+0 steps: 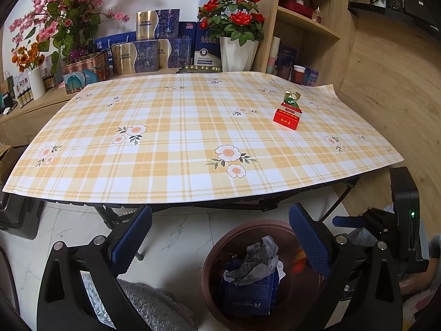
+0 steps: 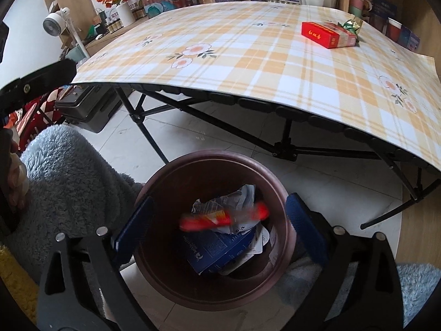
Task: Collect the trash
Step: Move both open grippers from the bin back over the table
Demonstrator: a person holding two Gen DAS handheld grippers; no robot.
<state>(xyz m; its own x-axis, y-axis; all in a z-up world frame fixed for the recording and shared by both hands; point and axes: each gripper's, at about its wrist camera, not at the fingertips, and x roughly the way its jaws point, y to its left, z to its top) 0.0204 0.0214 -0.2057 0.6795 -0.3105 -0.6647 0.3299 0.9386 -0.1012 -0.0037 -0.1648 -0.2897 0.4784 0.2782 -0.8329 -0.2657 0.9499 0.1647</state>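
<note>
Right gripper (image 2: pixel 217 222): jaws spread wide over the bin, nothing pinched between the pads.
Red wrapper (image 2: pixel 223 218): blurred red-orange streak between the two blue pads, touching neither, above the bin's contents.
Wrapper look: long, thin, red ends with an orange-yellow middle, too smeared to read.
Left gripper (image 1: pixel 220 240): jaws also wide apart and holding nothing, table edge at 12 o'clock, bin at about 5 o'clock in its view.
Trash bin (image 2: pixel 154 284): round, dark brown, on the pale tiled floor just in front of the table.
Bin contents: crumpled grey printed paper (image 1: pixel 259 259) on top of a blue carton (image 1: pixel 248 295).
Red box (image 2: pixel 326 35): lying flat on the plaid tablecloth (image 2: pixel 248 55), around 1 o'clock from the right gripper.
Gold-green foil wrapper (image 2: pixel 351 24): crinkled, right against the far side of the red box.
Grey fleece (image 2: pixel 71 171): fuzzy fabric at 9 o'clock of the bin.
</note>
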